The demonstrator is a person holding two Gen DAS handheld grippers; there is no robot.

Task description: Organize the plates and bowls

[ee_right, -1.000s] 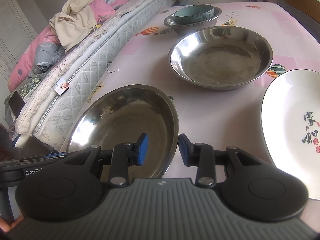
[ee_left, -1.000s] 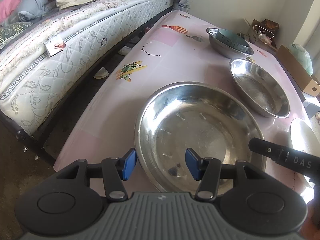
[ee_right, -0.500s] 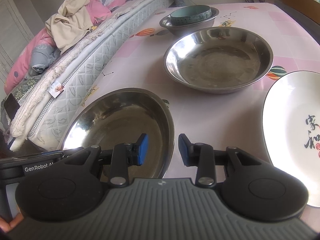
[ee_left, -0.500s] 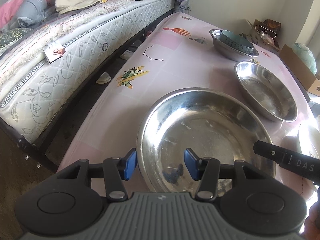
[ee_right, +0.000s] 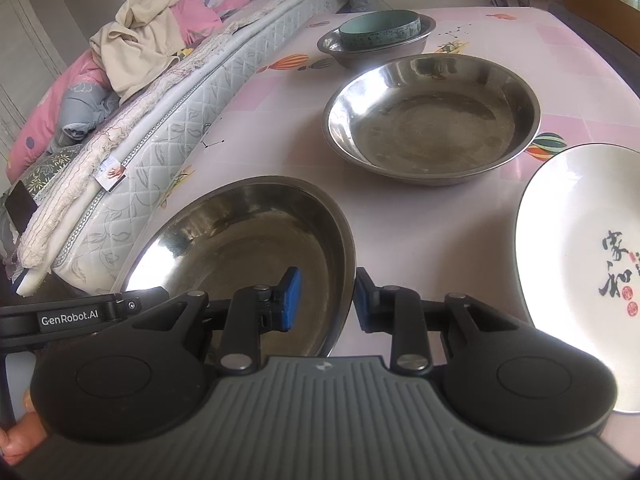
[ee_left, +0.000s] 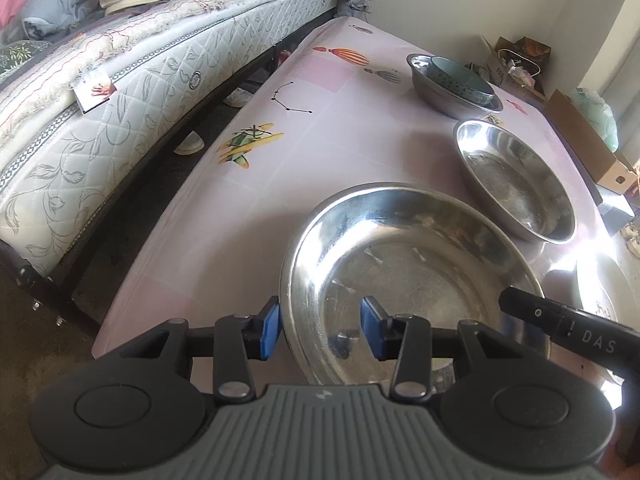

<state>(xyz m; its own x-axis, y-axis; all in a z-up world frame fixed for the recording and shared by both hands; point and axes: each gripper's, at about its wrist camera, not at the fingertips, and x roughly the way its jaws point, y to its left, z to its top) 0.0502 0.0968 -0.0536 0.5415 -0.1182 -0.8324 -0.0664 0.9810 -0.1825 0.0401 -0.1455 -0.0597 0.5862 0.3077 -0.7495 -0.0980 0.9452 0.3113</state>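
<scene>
Lower centre of both views, the nearest steel bowl [ee_left: 408, 280], wide, shallow and mirror-bright, sits on the pink patterned table [ee_left: 280, 152]. The left gripper [ee_left: 320, 330] and right gripper [ee_right: 324, 300] each straddle its rim, jaws just closing, pads not visibly pressing. Right of it: a second steel bowl [ee_right: 432, 120] and a white ceramic plate [ee_right: 580, 272]. A mattress [ee_left: 120, 112] lines the left.

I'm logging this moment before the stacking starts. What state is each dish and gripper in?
Near steel basin: upright, empty, rim between the jaws of both grippers.
Middle steel basin: upright, empty, untouched.
Far steel bowl: upright, holds the teal bowl.
Teal bowl: nested inside it.
White plate: flat, bare, partly out of frame.
Left gripper: closing around the rim.
Right gripper: closing around the rim.
</scene>
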